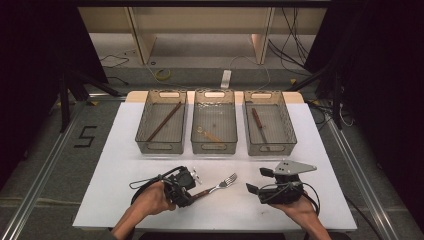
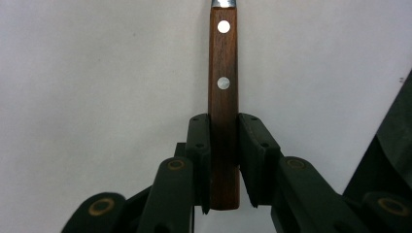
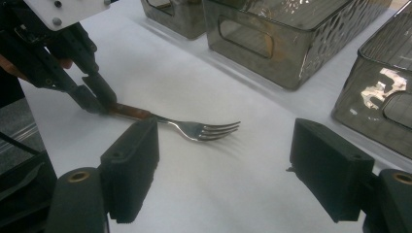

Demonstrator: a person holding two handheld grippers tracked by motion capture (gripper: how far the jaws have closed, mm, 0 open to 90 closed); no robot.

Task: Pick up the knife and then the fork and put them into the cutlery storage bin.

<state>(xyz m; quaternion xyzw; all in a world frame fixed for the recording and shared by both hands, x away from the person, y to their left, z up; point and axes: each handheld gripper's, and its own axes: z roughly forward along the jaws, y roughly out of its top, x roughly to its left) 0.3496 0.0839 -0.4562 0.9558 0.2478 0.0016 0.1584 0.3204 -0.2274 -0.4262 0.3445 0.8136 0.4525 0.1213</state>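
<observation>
Close up, the left gripper (image 2: 223, 160) has its two black jaws pressed against either side of the wooden handle (image 2: 223, 97) of a fork (image 1: 220, 186), clamping it near the butt end; the handle runs straight on toward 12 o'clock in the left gripper view, showing two bright rivets before the metal neck begins. In the right gripper view the fork's tines (image 3: 216, 130) lie flat on the white surface, pointing toward 3 o'clock, with the left gripper holding the handle at about 9 o'clock of them. The right gripper (image 3: 223, 170) has its jaws spread wide with nothing between them; the fork lies beyond its tips, apart from both. In the high view the fork lies at 6 o'clock on the white table (image 1: 120, 145), between the two grippers, the left hand (image 1: 150, 200) at 7 o'clock and the right hand (image 1: 300, 207) at 5 o'clock. Three clear grey bins stand in a row toward 12 o'clock: the left bin (image 1: 161, 121) holds a long brown stick, the middle bin (image 1: 214, 121) a small pale utensil, the right bin (image 1: 269, 122) a dark-handled piece. Around the table lie grey floor (image 1: 60, 165), trailing cables (image 1: 115, 59), a taped figure 5 (image 1: 86, 136) at 9 o'clock, and pale wooden furniture legs (image 1: 142, 32) at the far wall.
</observation>
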